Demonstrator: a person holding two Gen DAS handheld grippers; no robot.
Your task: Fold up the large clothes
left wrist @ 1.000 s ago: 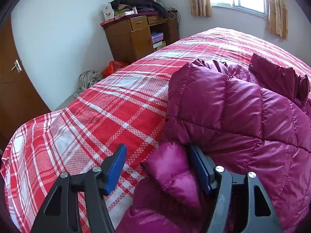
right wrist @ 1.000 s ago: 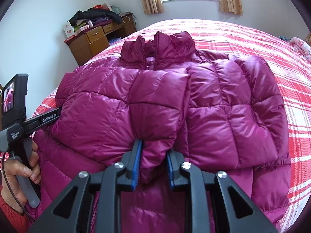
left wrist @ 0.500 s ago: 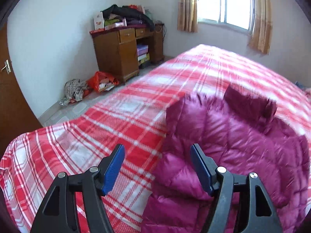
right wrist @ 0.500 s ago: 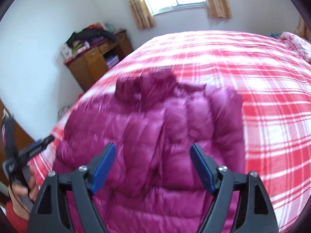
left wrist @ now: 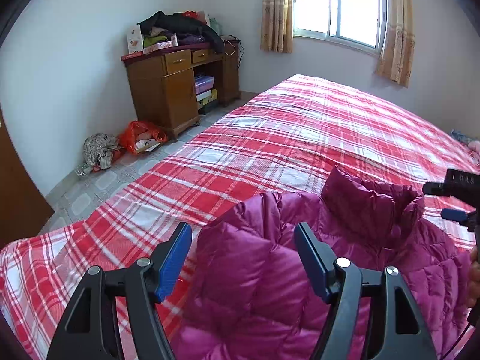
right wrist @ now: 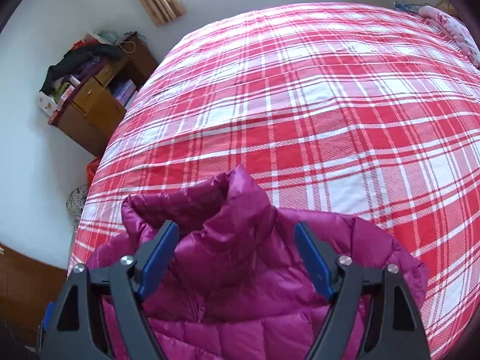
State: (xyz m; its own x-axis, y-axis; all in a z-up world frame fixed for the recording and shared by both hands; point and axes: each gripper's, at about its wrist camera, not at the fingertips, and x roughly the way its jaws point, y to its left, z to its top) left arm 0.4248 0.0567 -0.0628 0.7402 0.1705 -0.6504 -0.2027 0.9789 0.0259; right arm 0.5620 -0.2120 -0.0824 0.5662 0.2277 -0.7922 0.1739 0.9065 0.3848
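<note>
Magenta quilted jacket (left wrist: pixel 270 285) lies puffy, apparently folded, collar upright.

Hardly any readable text here. Pale embossed characters on the black device (left wrist: pixel 462 180) at the right edge of the left wrist view, too blurred to make out. Print on the white box (left wrist: pixel 134 39) atop the desk (left wrist: pixel 168 96), too small to read.

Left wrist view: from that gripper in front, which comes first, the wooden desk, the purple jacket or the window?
1. Purple jacket, right under the left gripper.
2. Wooden desk, across the floor, upper left.
3. Window, far wall, upper right.
</note>
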